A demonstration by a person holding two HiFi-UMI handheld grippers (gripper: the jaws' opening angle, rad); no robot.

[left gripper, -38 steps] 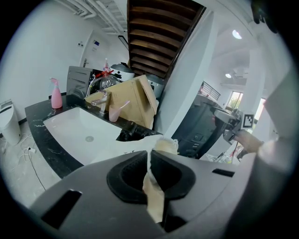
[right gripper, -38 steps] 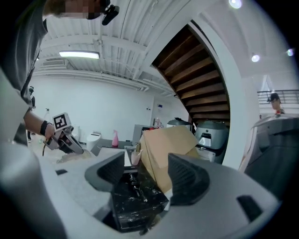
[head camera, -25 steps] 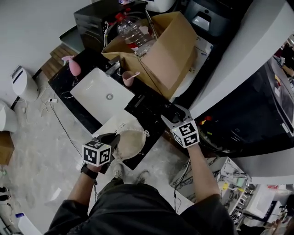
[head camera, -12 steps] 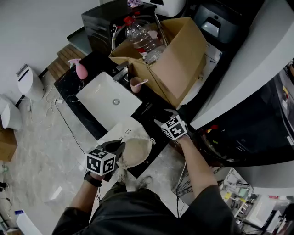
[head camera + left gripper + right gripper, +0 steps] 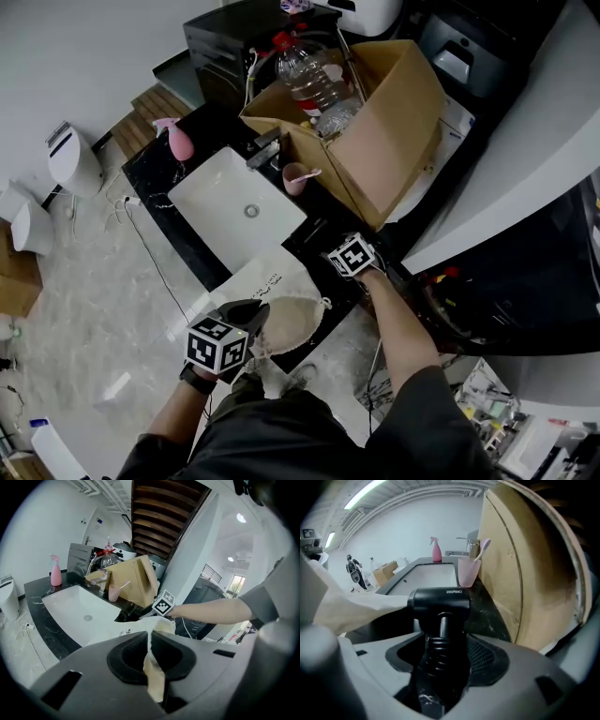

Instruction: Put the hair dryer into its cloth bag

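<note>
Bathroom counter (image 5: 490,616): my right claw (image 5: 440,660) wide, straddling ribbed cord end of black hair dryer (image 5: 439,604), no squeeze visible. Dryer's long axis runs 12-to-6 ahead. Left claw (image 5: 151,654) pinches cloth bag (image 5: 161,625) rim; bag at dryer's 9 o'clock, nearer left claw.

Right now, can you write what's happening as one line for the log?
left gripper: shut on cloth bag | right gripper: open around hair dryer handle | hair dryer: on counter, outside bag

You wear dark short-sleeved shirt (image 5: 281,441), black band (image 5: 195,380) on left wrist. Left gripper (image 5: 151,641), right gripper (image 5: 440,637): grey shells, black jaw pads (image 5: 125,656), black-and-white marker cube (image 5: 217,344) on each.
</note>
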